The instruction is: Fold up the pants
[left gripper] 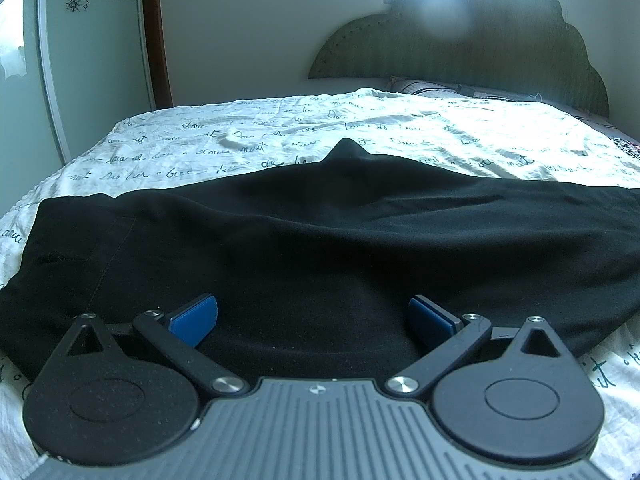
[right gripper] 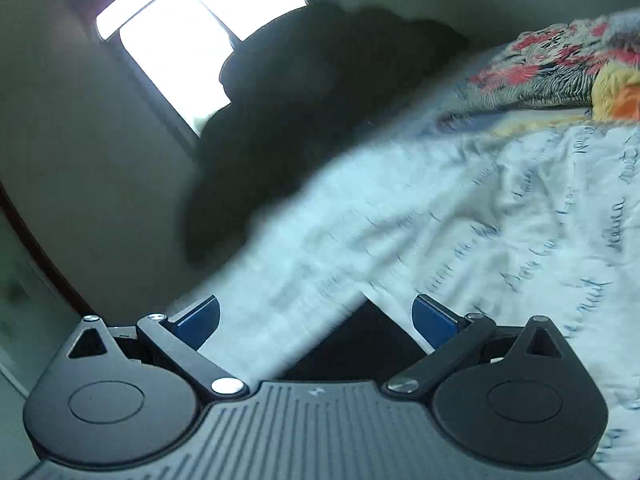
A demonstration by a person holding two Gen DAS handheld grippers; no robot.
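On a bed dressed in a white script-print cover (left gripper: 280, 120), black pants (left gripper: 320, 232) lie spread flat across the mattress, the pocketed top at the left of the left wrist view and the legs running out of frame to the right. Low over the near edge of the cloth, the left gripper (left gripper: 312, 312) hangs with its blue-padded fingers (left gripper: 196, 318) spread wide, nothing between them. The fabric looks soft, light and limp, with shallow ripples and one small peak along the far edge; it would likely drape and sag from any pinch and slide easily on the smooth cover. A hold at an edge or corner, such as the top band at left, looks sounder than a pinch in the slack middle. Further right, the right gripper (right gripper: 316, 316) is tilted and blurred above the cover, its fingers likewise wide and empty, a dark strip of the pants (right gripper: 360, 344) just beneath them.
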